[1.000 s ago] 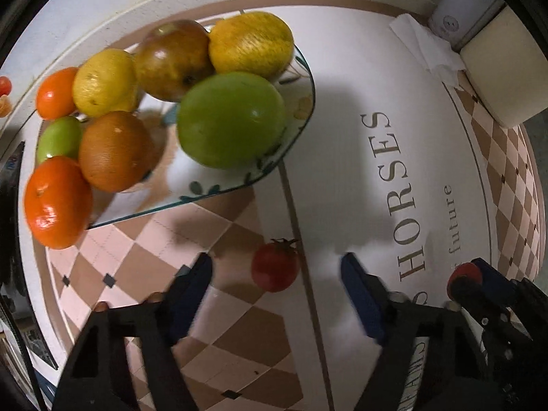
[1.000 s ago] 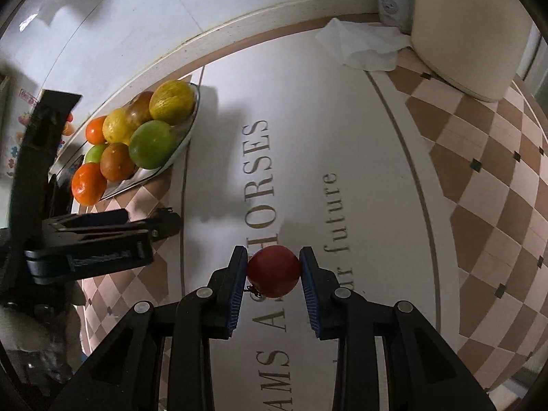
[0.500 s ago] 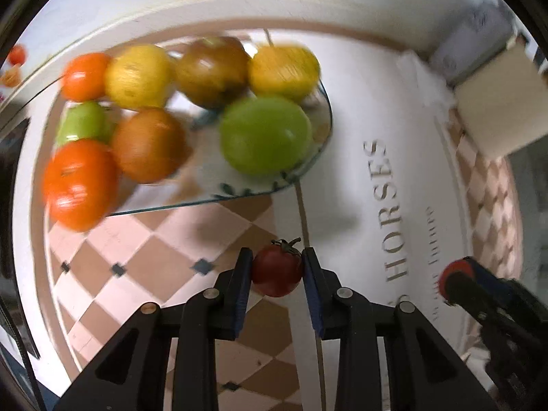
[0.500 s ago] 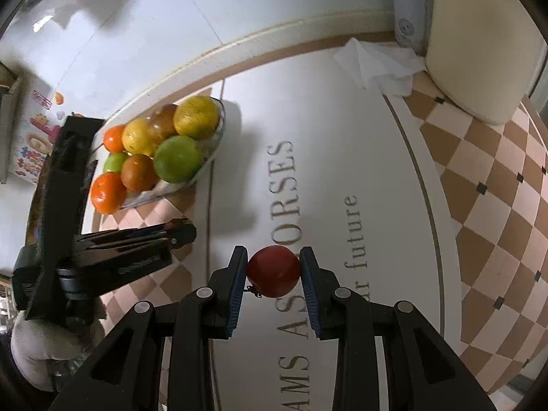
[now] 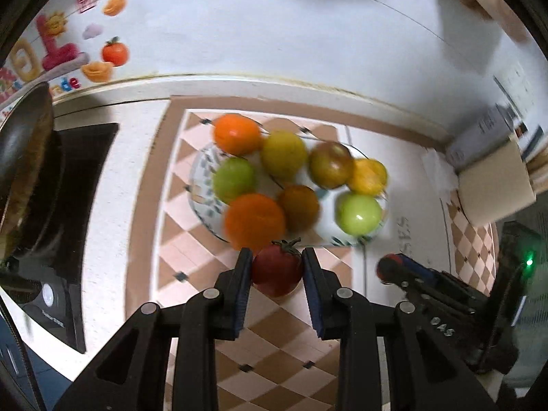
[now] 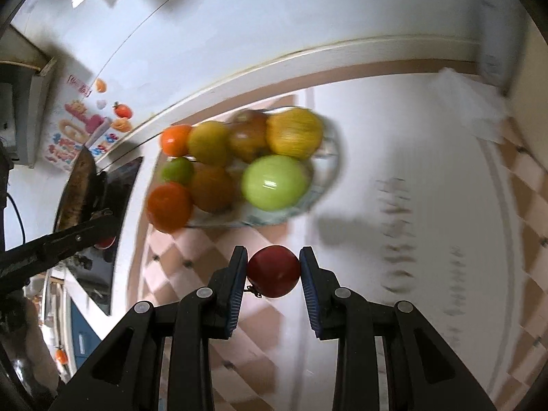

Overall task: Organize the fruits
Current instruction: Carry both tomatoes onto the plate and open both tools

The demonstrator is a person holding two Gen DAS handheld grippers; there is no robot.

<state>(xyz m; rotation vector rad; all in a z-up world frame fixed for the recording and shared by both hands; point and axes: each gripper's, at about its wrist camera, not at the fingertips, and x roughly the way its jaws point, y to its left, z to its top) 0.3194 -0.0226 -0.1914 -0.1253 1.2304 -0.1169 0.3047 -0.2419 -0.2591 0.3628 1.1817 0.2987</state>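
Observation:
My left gripper (image 5: 276, 274) is shut on a red tomato (image 5: 277, 272) with a green stem, held above the counter just in front of the fruit plate (image 5: 202, 185). The plate holds several fruits: oranges, lemons, green apples and a brownish one. My right gripper (image 6: 273, 272) is shut on a second red tomato (image 6: 273, 270), held in front of the same plate (image 6: 328, 171). The right gripper also shows at the right of the left wrist view (image 5: 387, 269), and the left gripper's arm at the left of the right wrist view (image 6: 68, 243).
A dark pan (image 5: 24, 171) sits on a black cooktop (image 5: 82, 185) at the left. A cream container (image 5: 493, 191) and a white tissue (image 5: 438, 167) stand at the far right by the wall. A sticker-covered white wall (image 5: 274, 27) runs behind the counter.
My left gripper closed on the tomato on the counter and lifted it toward the plate. My right gripper moved with its tomato closer to the plate.

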